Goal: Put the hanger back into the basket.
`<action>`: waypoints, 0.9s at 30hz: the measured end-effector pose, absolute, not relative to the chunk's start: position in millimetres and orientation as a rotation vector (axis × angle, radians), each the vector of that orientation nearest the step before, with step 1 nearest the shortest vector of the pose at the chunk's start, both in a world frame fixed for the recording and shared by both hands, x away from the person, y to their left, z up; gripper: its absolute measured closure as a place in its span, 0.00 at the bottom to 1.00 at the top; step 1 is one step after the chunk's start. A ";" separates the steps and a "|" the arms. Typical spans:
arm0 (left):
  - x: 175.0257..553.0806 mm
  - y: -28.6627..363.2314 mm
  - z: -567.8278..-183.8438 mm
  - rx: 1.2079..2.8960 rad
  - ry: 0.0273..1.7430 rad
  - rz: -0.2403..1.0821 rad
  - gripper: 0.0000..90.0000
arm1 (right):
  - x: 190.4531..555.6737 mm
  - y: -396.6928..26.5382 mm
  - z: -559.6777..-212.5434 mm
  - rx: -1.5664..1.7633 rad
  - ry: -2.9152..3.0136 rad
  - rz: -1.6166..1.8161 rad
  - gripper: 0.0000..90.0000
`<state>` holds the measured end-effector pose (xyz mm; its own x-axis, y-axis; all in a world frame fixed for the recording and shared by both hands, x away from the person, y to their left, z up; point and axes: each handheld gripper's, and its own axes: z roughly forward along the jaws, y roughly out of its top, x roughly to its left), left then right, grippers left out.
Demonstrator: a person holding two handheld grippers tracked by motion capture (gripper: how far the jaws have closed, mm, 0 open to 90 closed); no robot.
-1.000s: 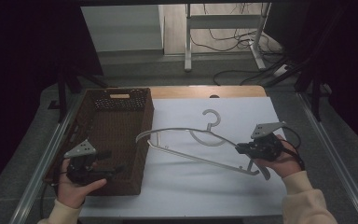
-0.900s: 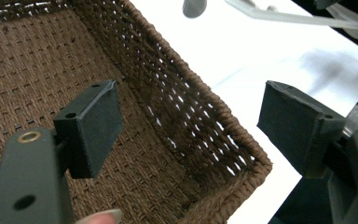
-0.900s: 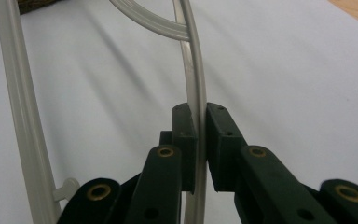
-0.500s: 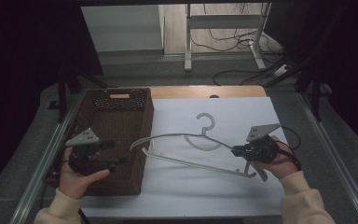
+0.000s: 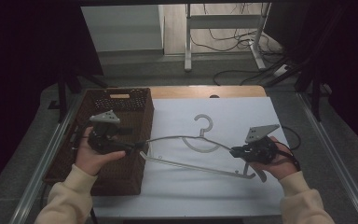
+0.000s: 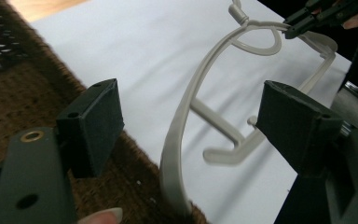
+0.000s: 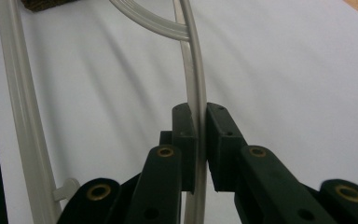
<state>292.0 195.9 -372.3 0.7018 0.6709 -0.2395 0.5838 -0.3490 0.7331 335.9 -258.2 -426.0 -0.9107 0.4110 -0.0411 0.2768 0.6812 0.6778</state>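
Your right gripper (image 5: 237, 151) is clamped on the hanger (image 5: 200, 154): in the right gripper view the two black jaws press from both sides on the pale shoulder bar (image 7: 195, 100), so that end is secured. Your left gripper (image 6: 191, 121) stands wide open, with the hanger's other shoulder curving up between its jaws and neither pad (image 6: 95, 119) touching it; in the high view the same gripper (image 5: 135, 145) sits over the right edge of the basket (image 5: 121, 100). The hanger itself lies across the white sheet (image 5: 242, 196), its hook (image 5: 204, 122) pointing away from you, its right end held just above the sheet and its left end reaching to the basket's rim. Judge the work as partly done: one end is gripped, the second end is lined up but not yet gripped, and the hanger is not yet in the basket. What remains, by this reading, is to close the left jaws on the shoulder, lift with both grippers together, and carry the hanger over the wicker wall. Beyond the sheet, the wooden table edge (image 5: 205, 91) and floor cables (image 5: 233, 37) lie well apart from the work.
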 end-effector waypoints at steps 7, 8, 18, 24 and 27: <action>309.8 179.7 -378.9 2.121 0.931 0.065 0.31 | 334.7 -254.1 -426.0 0.537 2.711 1.047 0.92; 311.6 177.4 -380.1 2.131 0.927 0.058 0.32 | 334.3 -253.4 -425.9 0.532 2.715 1.045 0.92; 320.8 151.8 -387.5 2.271 0.863 -0.017 0.51 | 332.4 -247.4 -425.7 0.492 2.728 1.049 0.92; 319.9 136.0 -392.7 2.387 0.836 -0.004 0.68 | 331.2 -244.5 -426.1 0.482 2.736 1.042 0.92; 320.5 133.1 -395.4 2.427 0.857 0.034 0.82 | 330.9 -244.8 -427.1 0.474 2.744 1.026 0.92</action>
<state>320.5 133.1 -395.4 0.7953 0.5857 -0.1563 0.5717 -0.6388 0.5150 330.9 -244.8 -427.1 -0.9343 0.3530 -0.0497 0.2337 0.7119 0.6623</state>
